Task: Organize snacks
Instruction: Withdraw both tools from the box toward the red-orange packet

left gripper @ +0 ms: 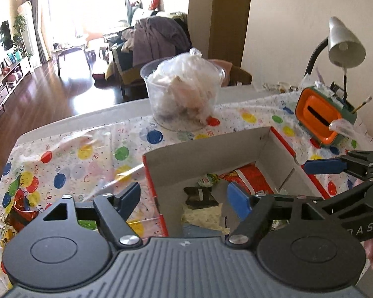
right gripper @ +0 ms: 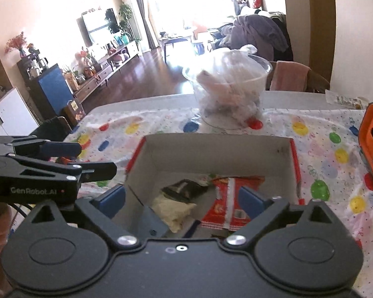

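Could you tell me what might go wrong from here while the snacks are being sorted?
1. The clear tub holds a bulging bag rising above its rim; a reach past it could tip it.
2. The plastic tablecloth is wrinkled, so the cardboard box may slide when nudged.
3. A shiny wrapper lies near the table edge and could fall.

The near wall of the cardboard box is hidden behind the left gripper's body in the left wrist view, as is the lower part of the pale yellow packet. The red snack bag is partly covered by a blue fingertip in the right wrist view; its print is unreadable. The orange holder is cut off by the right edge. Contents of the clear tub are blurred and cannot be identified. A crumpled wrapper sits partly behind the gripper body.
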`<state>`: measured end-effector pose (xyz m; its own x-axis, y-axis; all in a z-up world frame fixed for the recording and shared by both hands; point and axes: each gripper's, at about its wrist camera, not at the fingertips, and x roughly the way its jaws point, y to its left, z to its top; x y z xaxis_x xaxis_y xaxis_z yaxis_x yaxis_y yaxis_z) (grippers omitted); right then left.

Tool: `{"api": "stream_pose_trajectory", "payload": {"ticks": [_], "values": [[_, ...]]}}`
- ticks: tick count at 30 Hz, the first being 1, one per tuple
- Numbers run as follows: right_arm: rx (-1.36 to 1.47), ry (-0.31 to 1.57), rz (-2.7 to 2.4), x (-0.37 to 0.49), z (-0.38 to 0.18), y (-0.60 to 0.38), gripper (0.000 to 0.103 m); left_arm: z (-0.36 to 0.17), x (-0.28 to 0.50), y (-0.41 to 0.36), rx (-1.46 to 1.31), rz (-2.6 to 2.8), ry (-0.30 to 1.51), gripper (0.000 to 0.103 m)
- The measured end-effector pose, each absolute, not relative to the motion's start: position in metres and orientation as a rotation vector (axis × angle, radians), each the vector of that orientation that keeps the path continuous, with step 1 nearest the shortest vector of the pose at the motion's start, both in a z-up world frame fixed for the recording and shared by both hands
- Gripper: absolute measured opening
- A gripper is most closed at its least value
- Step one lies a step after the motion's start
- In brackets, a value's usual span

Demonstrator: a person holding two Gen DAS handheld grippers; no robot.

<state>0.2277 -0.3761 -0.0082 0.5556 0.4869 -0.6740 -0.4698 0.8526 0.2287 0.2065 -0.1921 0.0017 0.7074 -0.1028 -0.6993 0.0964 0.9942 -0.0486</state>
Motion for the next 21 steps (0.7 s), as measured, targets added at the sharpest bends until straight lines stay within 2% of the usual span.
{"api": "stream_pose_trajectory", "payload": {"ticks": [3, 21], "values": [[0.023, 0.775, 0.582, 0.222, -0.003, -0.366, 0.102, 0.005, 0.198, -0.180, -0.017, -0.111, 0.753, 0.080], [0.027, 0.724, 0.688, 0.192, 0.002, -0.260, 0.103, 0.000, 0.145, -0.068, -0.084, -0.052, 0.686, 0.084]]}}
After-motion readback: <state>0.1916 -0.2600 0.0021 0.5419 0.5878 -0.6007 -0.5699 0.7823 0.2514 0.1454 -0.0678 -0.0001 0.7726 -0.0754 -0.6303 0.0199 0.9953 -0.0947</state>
